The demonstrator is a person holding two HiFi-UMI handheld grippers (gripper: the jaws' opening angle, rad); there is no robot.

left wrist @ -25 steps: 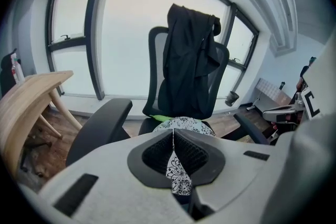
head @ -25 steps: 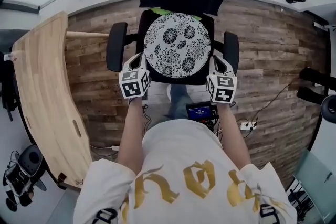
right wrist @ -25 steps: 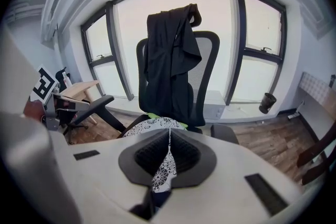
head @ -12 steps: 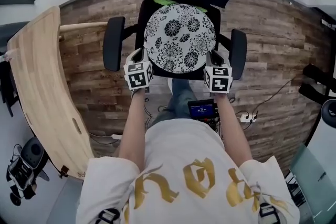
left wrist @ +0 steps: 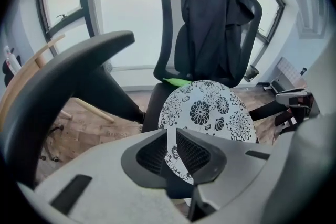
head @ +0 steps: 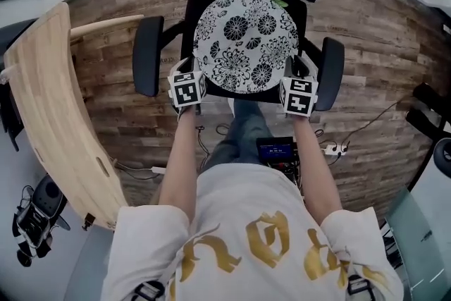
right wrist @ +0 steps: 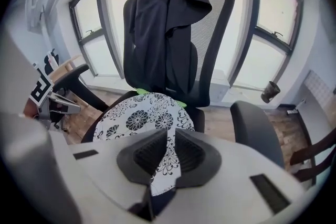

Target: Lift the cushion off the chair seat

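Head view: round floral cushion [head: 245,42] flat on chair seat [head: 189,32]; left hand-held gripper [head: 190,69] and right hand-held gripper [head: 296,67] at its front edge | Left gripper view: jaws just opened a crack, nothing gripped, cushion [left wrist: 210,110] beyond | Right gripper view: jaws closed, empty.

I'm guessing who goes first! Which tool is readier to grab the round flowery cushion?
Probably the left tool: both sit by the front edge of the round black-and-white flowered cushion, but its jaws have just been opening, nothing between them; the right tool is shut.
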